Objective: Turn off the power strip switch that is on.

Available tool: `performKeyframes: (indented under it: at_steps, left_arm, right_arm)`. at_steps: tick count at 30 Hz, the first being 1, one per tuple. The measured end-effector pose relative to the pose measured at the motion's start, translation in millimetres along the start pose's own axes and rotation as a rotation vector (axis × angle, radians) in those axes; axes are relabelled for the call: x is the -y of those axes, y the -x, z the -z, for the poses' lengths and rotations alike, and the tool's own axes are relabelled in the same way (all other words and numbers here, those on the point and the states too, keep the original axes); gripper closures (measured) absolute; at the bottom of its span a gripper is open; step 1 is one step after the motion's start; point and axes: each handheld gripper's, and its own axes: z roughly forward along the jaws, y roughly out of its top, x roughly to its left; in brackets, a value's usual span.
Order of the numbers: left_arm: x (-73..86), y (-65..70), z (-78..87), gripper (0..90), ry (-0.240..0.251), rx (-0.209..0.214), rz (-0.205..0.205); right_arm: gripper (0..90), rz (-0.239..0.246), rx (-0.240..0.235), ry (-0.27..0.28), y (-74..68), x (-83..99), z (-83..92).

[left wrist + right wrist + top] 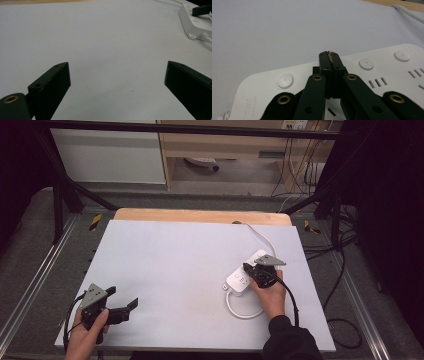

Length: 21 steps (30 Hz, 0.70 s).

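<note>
Jaws of right gripper (pixel 252 270) pressed together, empty, over power strip (pixel 239 281), prob. to poke a switch; left gripper (pixel 123 305) wide apart, empty, parked well clear.

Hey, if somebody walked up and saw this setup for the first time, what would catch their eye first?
Probably the white power strip on the right side of the pale table, with its white cord curling toward the near edge. The right gripper sits right over it, jaws pressed together above its top face. On the near left, the left gripper is held with its jaws spread wide over bare tabletop.
</note>
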Motion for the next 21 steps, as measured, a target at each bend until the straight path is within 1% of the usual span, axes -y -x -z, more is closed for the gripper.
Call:
performKeyframes:
  at_steps: [21]
  left_arm:
    - [0.2, -0.1, -0.4, 6.2, 0.000, 0.001, 0.002]
  right_arm:
    - [90.0, -0.003, -0.001, 0.001, 0.0, 0.0, 0.3]
